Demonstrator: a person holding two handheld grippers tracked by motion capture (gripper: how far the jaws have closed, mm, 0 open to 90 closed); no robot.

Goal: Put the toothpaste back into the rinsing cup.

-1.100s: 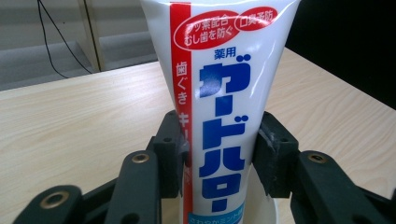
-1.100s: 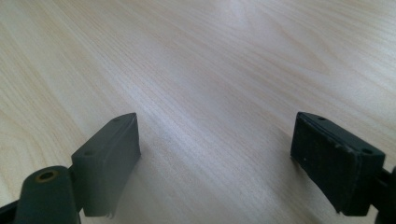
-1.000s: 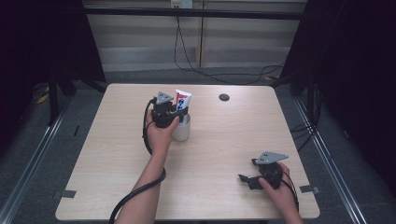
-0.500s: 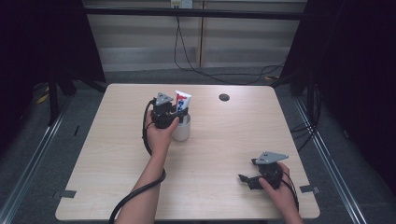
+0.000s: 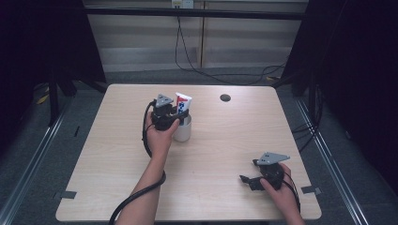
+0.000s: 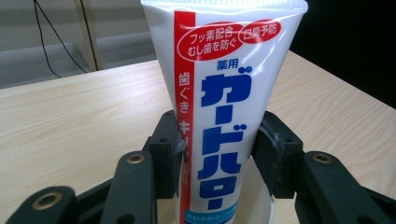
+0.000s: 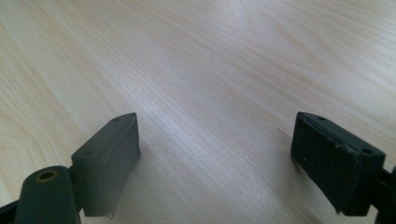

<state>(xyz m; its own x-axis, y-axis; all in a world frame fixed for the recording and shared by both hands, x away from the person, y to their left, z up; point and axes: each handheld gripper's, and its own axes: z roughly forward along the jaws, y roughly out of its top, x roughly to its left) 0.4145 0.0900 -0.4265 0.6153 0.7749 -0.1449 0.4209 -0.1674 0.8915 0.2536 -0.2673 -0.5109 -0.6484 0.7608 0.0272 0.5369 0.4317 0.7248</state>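
Jaws of the left gripper [image 6: 218, 156] press against both sides of a toothpaste tube [image 6: 219, 93], one black pad on each flank of its lower half. The tube stands upright, long axis vertical, flat crimped end up and cap end down inside a white cup [image 5: 183, 129]. Blue and red Japanese lettering runs down its white face. In the high view the left gripper [image 5: 172, 112] sits just over the cup, with the tube [image 5: 182, 103] rising beside its grey plate. The left hand [image 5: 159, 136] grips it from the near side, forearm reaching straight in from the near edge of the worktop [image 5: 225, 140], cable looping under the wrist. Cup and tube stand left of centre, toward the far edge.

The right gripper [image 5: 248, 180] rests low near the near right corner, held by the right hand [image 5: 277, 187], pointing left. Its jaws stand wide apart in the right gripper view [image 7: 215, 158], with bare wood between them. A small dark round spot [image 5: 225, 98] lies near the far edge.
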